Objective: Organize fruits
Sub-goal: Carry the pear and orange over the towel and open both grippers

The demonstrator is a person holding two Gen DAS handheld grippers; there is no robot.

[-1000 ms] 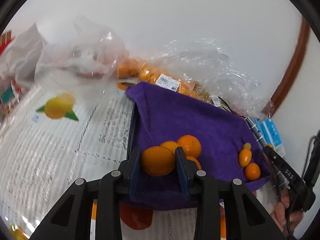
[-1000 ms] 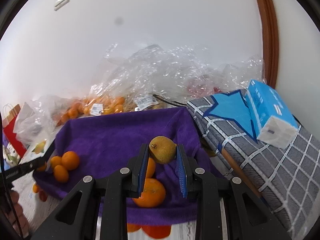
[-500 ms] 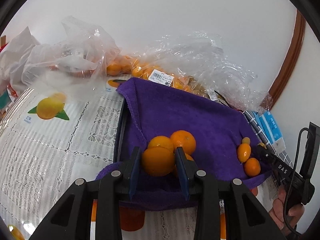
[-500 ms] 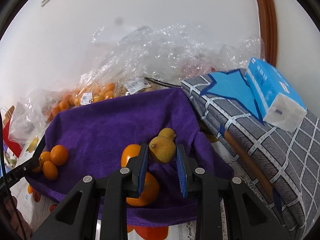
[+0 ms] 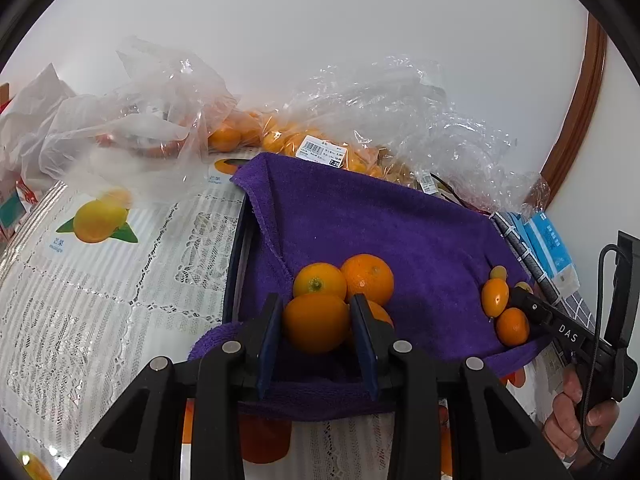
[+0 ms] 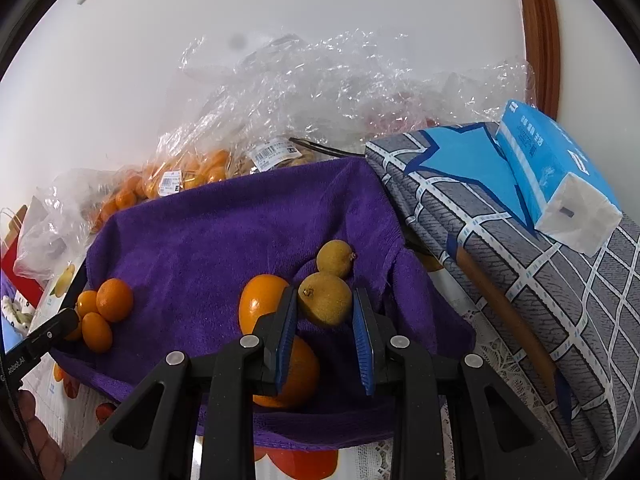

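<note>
A purple towel (image 5: 380, 224) covers a dark tray; it also shows in the right wrist view (image 6: 224, 240). My left gripper (image 5: 317, 322) is shut on an orange (image 5: 316, 322), low over the towel beside two oranges (image 5: 344, 278). My right gripper (image 6: 325, 312) is shut on a brownish-yellow fruit (image 6: 325, 298), next to a similar fruit (image 6: 335, 258) and two oranges (image 6: 260, 304) at the towel's right end. The right gripper's tip (image 5: 528, 306) shows in the left wrist view beside small oranges (image 5: 502, 312).
Clear plastic bags of oranges (image 5: 320, 148) lie behind the towel against the wall. A grey checked cloth (image 6: 520, 248) with a blue tissue pack (image 6: 556, 176) lies right of the towel. A lace tablecloth with fruit prints (image 5: 100, 248) lies on the left.
Both grippers moved forward and down over the towel with their fruit. The right gripper's fruit now sits close to the other brownish fruit.
</note>
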